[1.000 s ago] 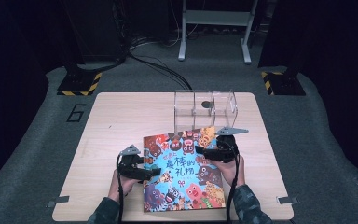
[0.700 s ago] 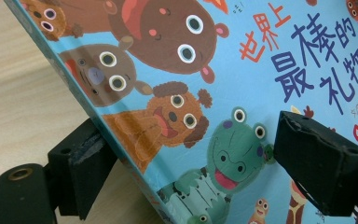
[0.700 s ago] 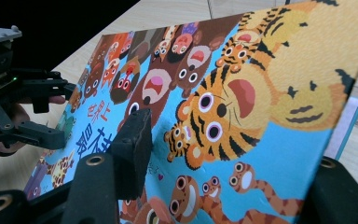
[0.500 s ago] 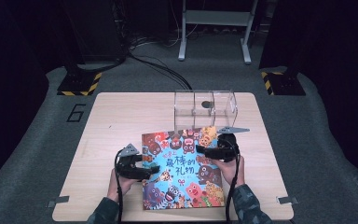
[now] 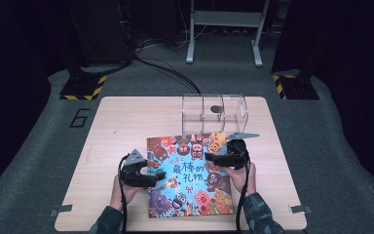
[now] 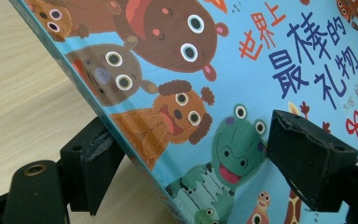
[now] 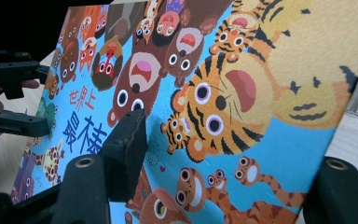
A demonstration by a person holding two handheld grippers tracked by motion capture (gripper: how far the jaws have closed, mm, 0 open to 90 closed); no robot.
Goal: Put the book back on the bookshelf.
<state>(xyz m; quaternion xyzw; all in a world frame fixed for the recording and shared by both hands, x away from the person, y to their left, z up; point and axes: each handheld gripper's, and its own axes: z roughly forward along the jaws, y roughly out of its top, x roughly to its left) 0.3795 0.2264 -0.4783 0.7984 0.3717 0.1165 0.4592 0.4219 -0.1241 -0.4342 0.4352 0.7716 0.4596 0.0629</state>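
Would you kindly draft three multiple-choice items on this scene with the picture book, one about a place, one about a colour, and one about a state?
1. Where does the clear box stand relative to the picture book?
A. beyond its far edge
B. on top of it
C. to the left of it

2. What is the background colour of the book's cover?
A. yellow
B. light blue
C. white

3. How does the left gripper stand with the book?
A. it lies apart on the table
B. its jaws straddle the book's edge, one above the cover and one below
C. it is inside the clear box

Answers: 1 A, the high view shows the box just past the book's top edge. 2 B, blue shows between the cartoon animals in all views. 3 B, the left gripper view shows one jaw over the cover and one under the edge.
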